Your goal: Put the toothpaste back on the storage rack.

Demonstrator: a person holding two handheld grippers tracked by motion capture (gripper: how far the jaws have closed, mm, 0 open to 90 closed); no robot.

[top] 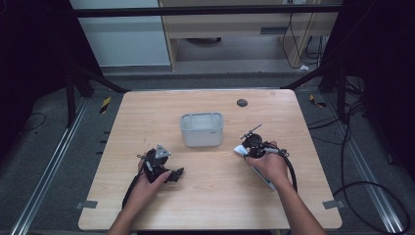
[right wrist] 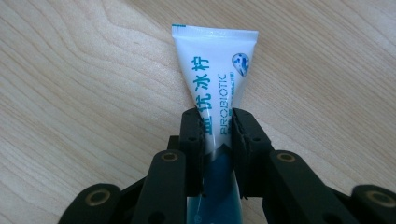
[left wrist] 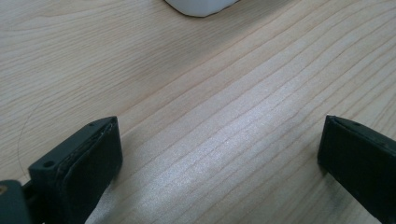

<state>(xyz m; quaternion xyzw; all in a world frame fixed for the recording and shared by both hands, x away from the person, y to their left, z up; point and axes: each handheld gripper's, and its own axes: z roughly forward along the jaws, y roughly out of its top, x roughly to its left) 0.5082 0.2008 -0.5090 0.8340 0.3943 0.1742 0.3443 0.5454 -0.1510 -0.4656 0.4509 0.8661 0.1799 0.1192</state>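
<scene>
Right claw (right wrist: 218, 128) is clamping the white-and-blue plastic tube (right wrist: 215, 79); left claw (left wrist: 219, 158) is resting apart, empty, on the light wooden counter (top: 215, 191); white rectangular plastic bin (top: 201, 129) is seemingly awaiting the tube.

Bare table (top: 210, 196) is seen along the near edge and between the two hand-held grippers. The middle is blocked by a white bin (top: 201, 129), with open wood left on either side of it and behind it.

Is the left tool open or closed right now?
Open. The left tool's two black jaws stand far apart, with bare wooden table between them.
</scene>
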